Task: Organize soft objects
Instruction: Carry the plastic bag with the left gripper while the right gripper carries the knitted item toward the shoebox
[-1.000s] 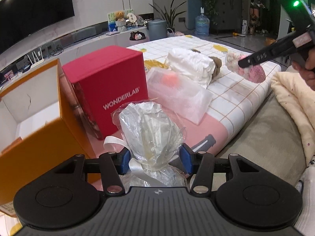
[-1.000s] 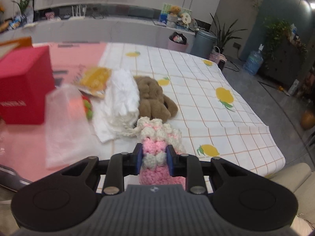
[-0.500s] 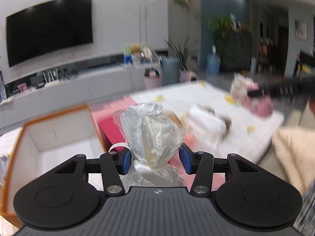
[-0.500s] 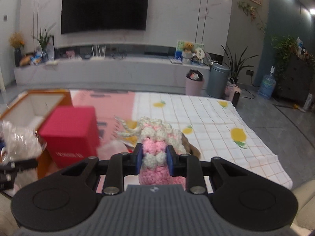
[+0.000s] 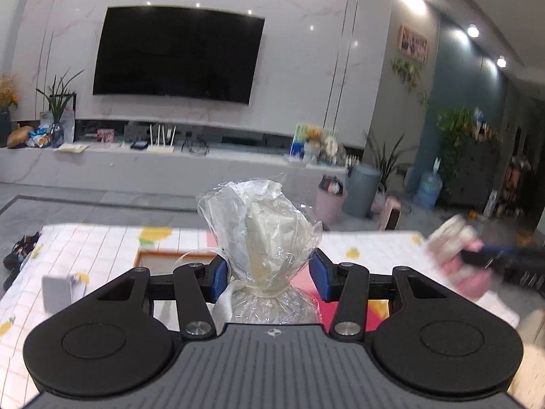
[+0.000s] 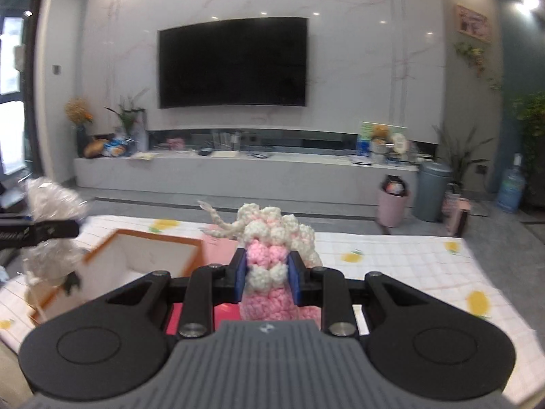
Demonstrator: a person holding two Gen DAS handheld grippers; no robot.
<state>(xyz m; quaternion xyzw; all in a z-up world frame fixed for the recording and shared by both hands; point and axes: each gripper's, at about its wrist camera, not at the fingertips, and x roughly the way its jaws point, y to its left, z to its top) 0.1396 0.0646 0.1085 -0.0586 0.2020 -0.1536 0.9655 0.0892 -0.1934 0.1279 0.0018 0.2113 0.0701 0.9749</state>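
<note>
My left gripper [image 5: 269, 274] is shut on a clear plastic bag of soft white stuff [image 5: 262, 231], tied with a ribbon, held up above the table. My right gripper [image 6: 267, 279] is shut on a pink and cream crocheted toy [image 6: 272, 252]. An open orange-edged box [image 6: 136, 255] with a white inside stands on the table below and left of the right gripper; its rim shows in the left wrist view [image 5: 160, 254]. The left gripper with the bag shows blurred at the left of the right wrist view [image 6: 51, 228]. The right gripper with the toy shows blurred in the left wrist view [image 5: 466, 259].
A checked tablecloth with lemon prints [image 6: 408, 266] covers the table. A red box [image 6: 194, 317] lies just under the right gripper. A small grey item [image 5: 56, 288] lies on the cloth at left. Beyond are a TV wall and bins [image 6: 432, 191].
Both grippers have lifted and tilted up with their loads and swung left toward the orange box. The pile of soft things on the cloth has dropped out of sight.
</note>
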